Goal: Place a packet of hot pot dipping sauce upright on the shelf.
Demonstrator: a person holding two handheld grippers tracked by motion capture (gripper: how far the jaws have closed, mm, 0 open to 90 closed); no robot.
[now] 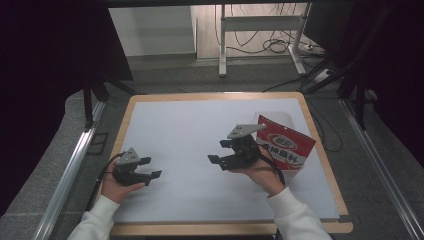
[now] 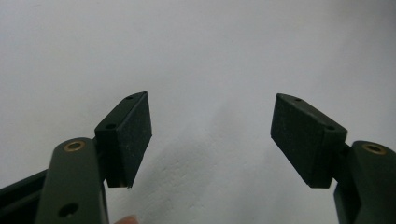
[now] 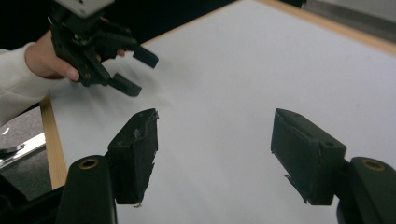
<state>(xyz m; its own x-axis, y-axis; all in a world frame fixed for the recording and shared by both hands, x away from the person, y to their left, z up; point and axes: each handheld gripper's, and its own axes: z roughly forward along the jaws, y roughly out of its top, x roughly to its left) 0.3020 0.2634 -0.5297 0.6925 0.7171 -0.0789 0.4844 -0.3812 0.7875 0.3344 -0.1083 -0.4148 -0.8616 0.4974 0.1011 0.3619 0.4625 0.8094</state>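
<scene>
- The left claw (image 1: 151,168) lies low near the surface's (image 1: 190,130) left edge, toward the near left corner, held in the person's left hand (image 1: 116,187); its jaws stand apart with nothing between them.
- In the left gripper view the two dark pads (image 2: 133,135) frame bare white sheet.
- The right claw (image 1: 218,151) is held above the right half of the surface in the right hand (image 1: 262,172), jaws spread and nothing gripped.
- A red and white snack bag (image 1: 287,145) lies just behind the right claw, close to the surface's right edge; the claw's body and grey plate cover part of its left side.
- The right gripper view looks across open white sheet to the left claw (image 3: 137,74) near the wooden rim (image 3: 52,140); nothing lies between the two claws.
- Beyond the far edge are a metal stand (image 1: 260,22) and loose cables (image 1: 270,46) on the floor.
</scene>
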